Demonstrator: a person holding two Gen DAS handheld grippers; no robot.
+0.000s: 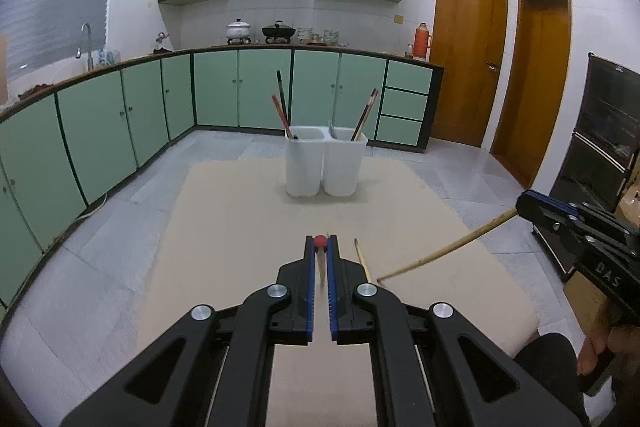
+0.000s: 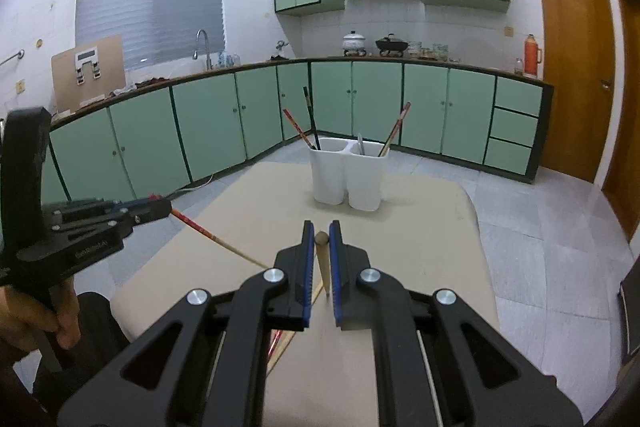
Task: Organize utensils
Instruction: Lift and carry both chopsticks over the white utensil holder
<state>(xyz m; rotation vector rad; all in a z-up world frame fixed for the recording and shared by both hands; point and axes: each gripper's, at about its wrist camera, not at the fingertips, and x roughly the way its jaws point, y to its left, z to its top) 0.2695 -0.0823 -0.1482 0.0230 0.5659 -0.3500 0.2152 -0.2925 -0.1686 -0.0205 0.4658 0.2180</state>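
So both grippers have a chopstick pinched. The left gripper (image 1: pixel 320 241) is clamped on a red-ended chopstick (image 1: pixel 319 242), but its own camera only gets the red butt end poking out between the fingers. The right wrist view shows the whole length: red near the left gripper (image 2: pixel 162 207), fading to bare wood as it slants down to the table (image 2: pixel 440 227).

Same deal the other way. The right gripper (image 2: pixel 321 241) is squeezed on a plain wooden chopstick (image 2: pixel 322 259), seen end-on from its own camera. From the left wrist it shows as a long pale stick (image 1: pixel 444 251) running from the right gripper (image 1: pixel 524 205) down to the tabletop (image 1: pixel 240 207).

The left view also catches a loose chopstick (image 1: pixel 362 261) lying on the table just right of the fingers.

The white two-cup holder (image 1: pixel 325 163) sits further back, mid-table, with chopsticks (image 1: pixel 282 105) leaning out of both halves. The right view shows something pale, maybe a spoon (image 2: pixel 360 143), in the right cup.
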